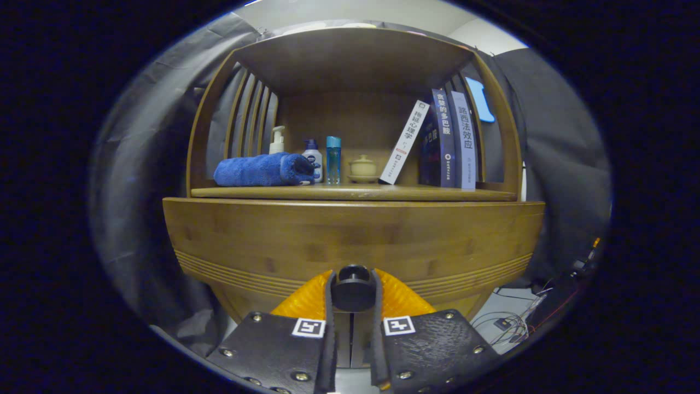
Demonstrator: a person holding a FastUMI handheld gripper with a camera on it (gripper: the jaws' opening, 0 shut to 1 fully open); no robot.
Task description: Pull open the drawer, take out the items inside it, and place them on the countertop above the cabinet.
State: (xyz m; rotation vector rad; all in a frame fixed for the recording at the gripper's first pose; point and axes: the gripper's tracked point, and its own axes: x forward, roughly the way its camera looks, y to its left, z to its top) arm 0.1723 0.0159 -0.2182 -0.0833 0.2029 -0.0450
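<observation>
The gripper is closing its two fingers on the round, dark knob of the drawer, one finger pressing on each side of it. The knob is smooth and slightly glossy, sticking out from the drawer's curved front of wood, which is showing a pale bamboo-like grain and a band of fine grooves running along its lower part. The drawer front is sitting flush under the countertop, a flat wooden slab with a rounded edge.

On the countertop, a plush blue towel is lying rolled at one end. Just beside it are standing a pump bottle, a small blue-capped bottle and a slim, clear blue bottle. Near these a squat, pale lidded pot is resting on a saucer. Further along, a white book is leaning against two upright dark books. Slatted wooden sides are rising to a flat wooden shelf top.
</observation>
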